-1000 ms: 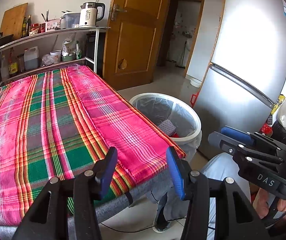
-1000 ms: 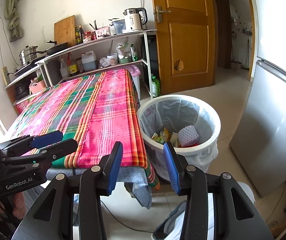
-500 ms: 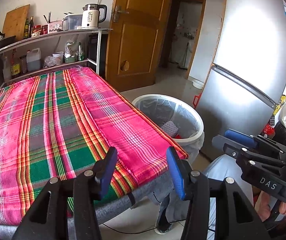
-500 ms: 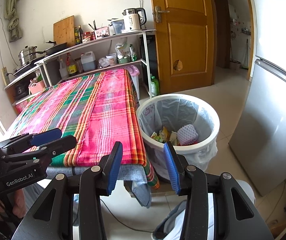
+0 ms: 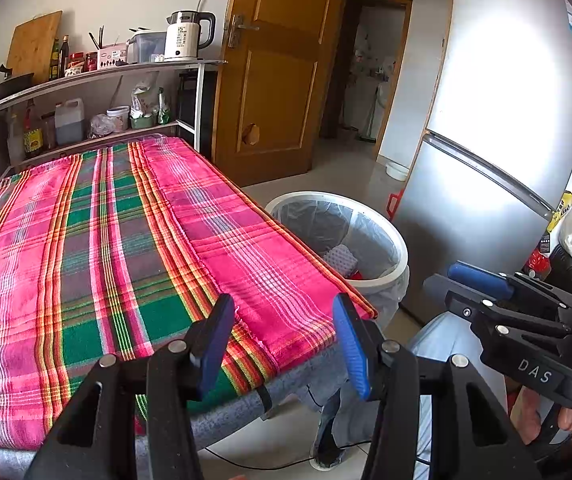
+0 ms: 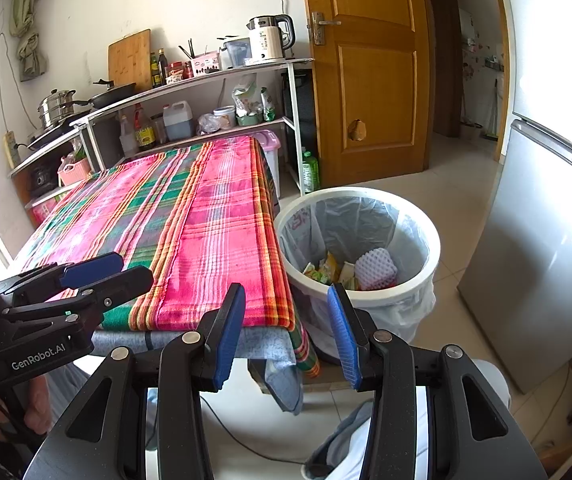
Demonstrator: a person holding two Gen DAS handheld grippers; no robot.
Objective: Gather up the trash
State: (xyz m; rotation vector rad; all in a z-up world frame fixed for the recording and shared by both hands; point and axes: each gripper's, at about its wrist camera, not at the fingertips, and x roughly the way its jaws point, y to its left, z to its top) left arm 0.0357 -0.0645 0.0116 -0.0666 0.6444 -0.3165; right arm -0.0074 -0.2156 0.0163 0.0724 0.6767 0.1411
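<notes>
A white trash bin with a clear liner stands on the floor at the right end of the table. Inside it lie a white foam net and some snack wrappers. In the left wrist view the bin shows beyond the table corner, with the foam net in it. My left gripper hangs open over the near edge of the plaid cloth, nothing between its fingers. My right gripper is open and bare too, near the table corner beside the bin. No trash shows on the cloth.
A metal shelf with a kettle, bottles and pans runs behind the table. A wooden door and a silver fridge flank the bin. A person's legs and a cable are below the grippers.
</notes>
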